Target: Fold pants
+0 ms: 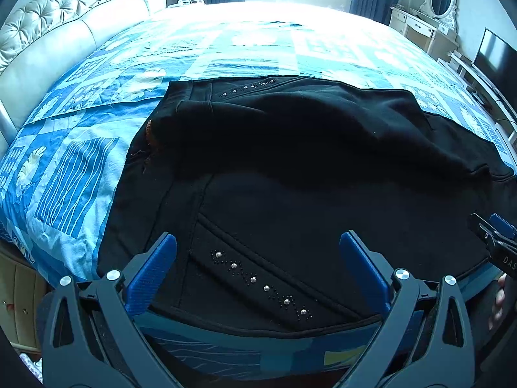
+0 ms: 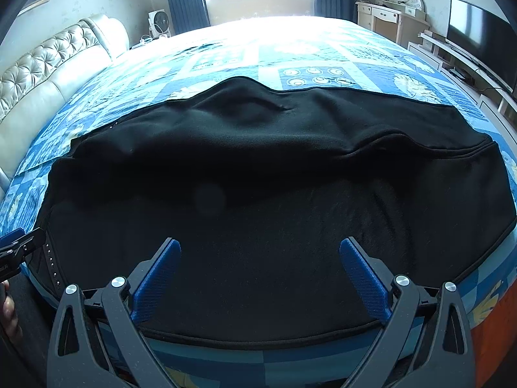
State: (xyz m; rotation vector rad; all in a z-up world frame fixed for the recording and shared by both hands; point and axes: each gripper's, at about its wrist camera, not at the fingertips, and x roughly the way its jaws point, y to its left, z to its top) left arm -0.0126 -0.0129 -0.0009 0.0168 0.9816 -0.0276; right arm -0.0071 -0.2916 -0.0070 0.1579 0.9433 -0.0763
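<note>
Black pants [image 1: 290, 161] lie on the blue patterned bed cover [image 1: 80, 148], partly folded, with a layer doubled over the far half. Rows of silver studs [image 1: 265, 286] mark the near pocket by the waist. My left gripper [image 1: 258, 245] is open and empty, just above the near waist edge. The pants also fill the right wrist view [image 2: 274, 194], where my right gripper [image 2: 260, 252] is open and empty above the near hem edge. Each gripper shows at the edge of the other's view, the right one [image 1: 494, 236] and the left one [image 2: 19, 245].
A padded cream headboard [image 1: 64, 32] runs along the left. A fan [image 2: 158, 22] stands by the window. A white dresser with mirror [image 2: 394, 9] and a TV [image 2: 478, 35] stand at the right. The bed's near edge lies just under the grippers.
</note>
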